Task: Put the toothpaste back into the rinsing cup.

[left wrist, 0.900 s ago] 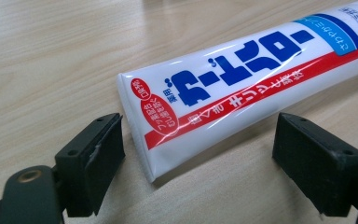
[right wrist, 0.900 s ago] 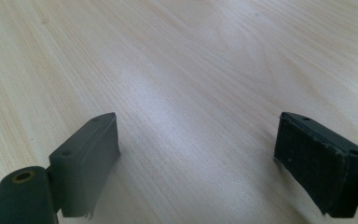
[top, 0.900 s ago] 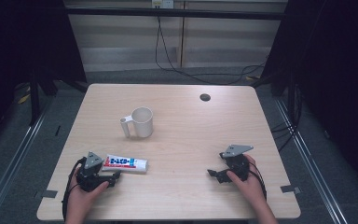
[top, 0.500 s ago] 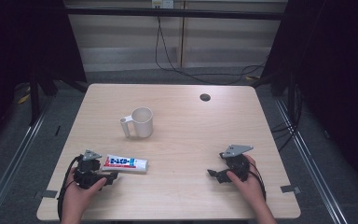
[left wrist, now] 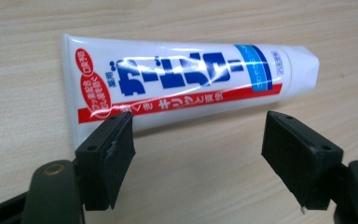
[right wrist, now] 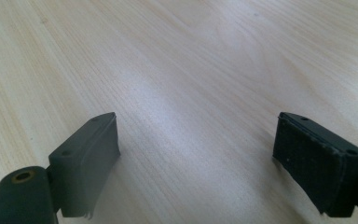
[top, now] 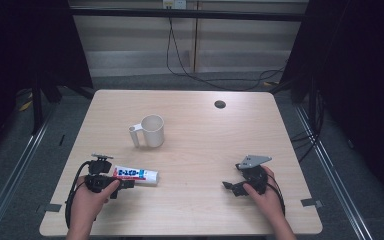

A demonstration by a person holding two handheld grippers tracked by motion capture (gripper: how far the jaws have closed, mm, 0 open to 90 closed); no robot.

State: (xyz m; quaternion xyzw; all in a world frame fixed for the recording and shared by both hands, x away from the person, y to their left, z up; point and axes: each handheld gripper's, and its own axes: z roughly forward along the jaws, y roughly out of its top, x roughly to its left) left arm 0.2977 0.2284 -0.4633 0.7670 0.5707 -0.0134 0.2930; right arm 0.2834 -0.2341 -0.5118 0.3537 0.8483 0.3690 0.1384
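Note:
A white toothpaste tube (top: pixel 136 174) with blue and red print lies flat near the table's front left. In the left gripper view the tube (left wrist: pixel 182 84) lies crosswise just beyond the jaws. My left gripper (top: pixel 122 183) is open, low over the table, its tips at the tube's flat end; nothing sits between the jaws (left wrist: pixel 198 154). A white mug (top: pixel 150 131) stands upright behind the tube, handle to the left. My right gripper (top: pixel 230 187) is open at the front right, with bare wood between its jaws (right wrist: pixel 196 154).
The wooden table (top: pixel 205 145) has a dark round grommet hole (top: pixel 220 104) near its back edge. Cables (top: pixel 180 60) hang behind the table. Dark frames and floor rails flank both sides.
My left gripper has shifted slightly back and to the left along the tube's end. The right gripper, the tube and the mug stay put.

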